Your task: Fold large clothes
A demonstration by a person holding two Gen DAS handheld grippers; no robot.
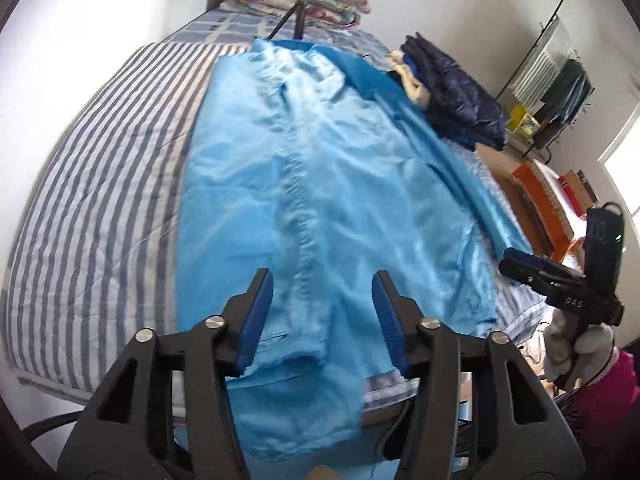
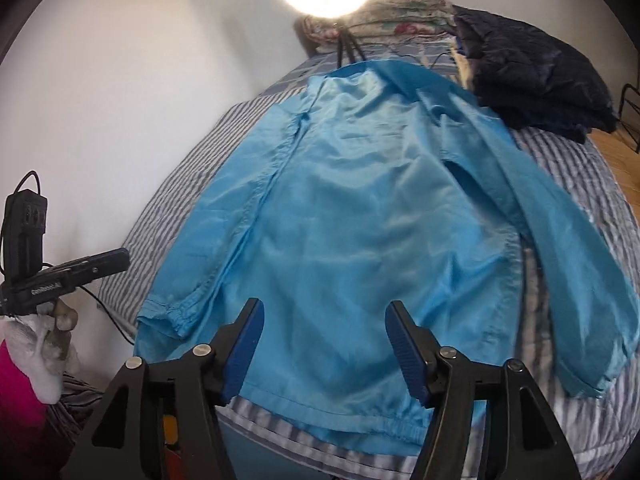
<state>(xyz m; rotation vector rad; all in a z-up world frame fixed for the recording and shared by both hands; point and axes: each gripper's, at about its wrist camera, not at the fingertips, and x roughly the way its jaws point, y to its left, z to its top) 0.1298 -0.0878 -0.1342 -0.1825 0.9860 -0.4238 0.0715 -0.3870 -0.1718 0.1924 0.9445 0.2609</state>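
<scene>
Both tools [image 1: 322,320] [image 2: 324,344] agape above glossy, crinkled blue jacket [image 1: 320,184] on striped quilt [image 1: 100,200]

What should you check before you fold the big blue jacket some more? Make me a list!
1. Both grabbers let go: ok. The left gripper and right gripper have open jaws with nothing pinched.
2. Blue jacket spread out on the striped bed: ok, mostly flat with small wrinkles.
3. Sleeves tucked in: not ok. One long sleeve lies out to the side.
4. Bottom hem on the bed: not ok. In the left view a flap hangs over the near edge.
5. Room to fold: ok. The dark jacket pile sits apart, near the collar corner.
6. Zipper done up: cannot tell.
</scene>
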